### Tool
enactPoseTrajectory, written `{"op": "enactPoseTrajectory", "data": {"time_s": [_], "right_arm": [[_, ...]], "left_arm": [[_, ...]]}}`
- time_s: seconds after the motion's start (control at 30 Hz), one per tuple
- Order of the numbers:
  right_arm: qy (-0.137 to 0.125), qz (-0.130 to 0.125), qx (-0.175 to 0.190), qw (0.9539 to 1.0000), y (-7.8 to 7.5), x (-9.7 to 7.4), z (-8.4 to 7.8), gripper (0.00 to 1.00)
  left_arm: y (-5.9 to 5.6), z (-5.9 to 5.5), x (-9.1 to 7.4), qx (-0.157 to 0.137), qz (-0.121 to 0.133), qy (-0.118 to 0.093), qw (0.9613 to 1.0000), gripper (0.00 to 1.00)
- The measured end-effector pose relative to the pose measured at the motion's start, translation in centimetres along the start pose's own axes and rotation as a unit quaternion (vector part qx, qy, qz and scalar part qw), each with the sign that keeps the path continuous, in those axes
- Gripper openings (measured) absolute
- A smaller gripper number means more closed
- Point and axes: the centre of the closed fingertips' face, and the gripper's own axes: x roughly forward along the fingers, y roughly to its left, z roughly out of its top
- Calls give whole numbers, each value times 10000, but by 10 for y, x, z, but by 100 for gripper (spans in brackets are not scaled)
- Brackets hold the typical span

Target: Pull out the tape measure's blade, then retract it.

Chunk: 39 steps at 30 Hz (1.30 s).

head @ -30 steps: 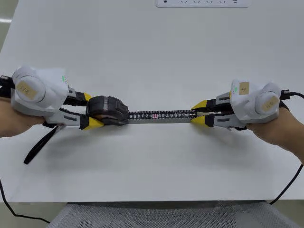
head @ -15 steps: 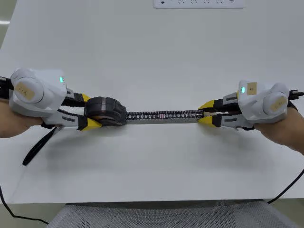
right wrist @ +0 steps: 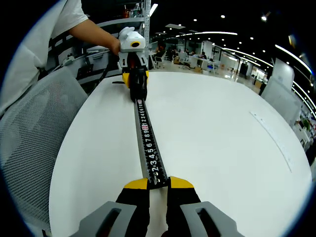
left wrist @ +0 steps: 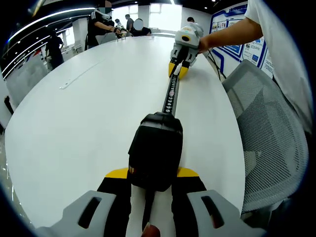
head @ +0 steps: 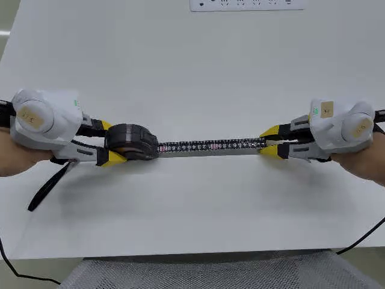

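Head view is showing the left gripper (head: 113, 142) clamping the tape measure case (head: 133, 141) between its yellow-tipped jaws. The right gripper (head: 269, 141) is pinching the far end of the blade (head: 210, 146). The blade is stretching straight between the two grippers, low over the white table (head: 192, 72).

White numerals are running along the black blade, with small red blocks marking the tens. In the right gripper view, 2 to 9 are reading upward just ahead of the right gripper (right wrist: 158, 183). A red block is following them on the blade (right wrist: 147, 143), and the case (right wrist: 139, 86) is sitting at the far end.

Each gripper is carrying a tan sticker on its white housing, but the writing is too small to read.

The case is looking dark grey and rounded, with no brand legible. In the left gripper view it (left wrist: 155, 148) is sitting directly between the jaws of the left gripper (left wrist: 153, 173). The blade (left wrist: 170, 96) is leading straight ahead to the right gripper (left wrist: 178, 69).

A black strap (head: 48, 183) is trailing on the table behind the left gripper. A grey mesh chair (head: 198, 274) is standing at the table's near edge, and a white power strip (head: 248, 3) is lying far beyond both grippers.
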Motion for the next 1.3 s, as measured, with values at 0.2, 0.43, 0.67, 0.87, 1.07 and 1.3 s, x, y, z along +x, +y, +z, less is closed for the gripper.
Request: {"op": "enactPoseTrajectory", "data": {"time_s": [0.2,0.43,0.67,0.87,1.07,1.3], "right_arm": [[60,-11,-33,10000,-2,-6,-5,8],[115,-33,7,9999,-2,-14,-14,8],[175,-79,16,9998,-4,-21,-19,8],[186,-92,23,9998,-4,-25,-23,8],[240,-32,-8,9997,-5,-24,-22,9],[375,46,-62,9993,-4,-25,-21,10]], "left_arm": [[0,0,0,11,3,22,10000,26],[0,0,0,35,7,33,10000,26],[0,0,0,46,19,56,10000,26],[-1,1,0,28,28,52,10000,26],[-1,3,0,-73,136,-6,9999,27],[0,3,-1,-166,211,-4,9996,27]]}}
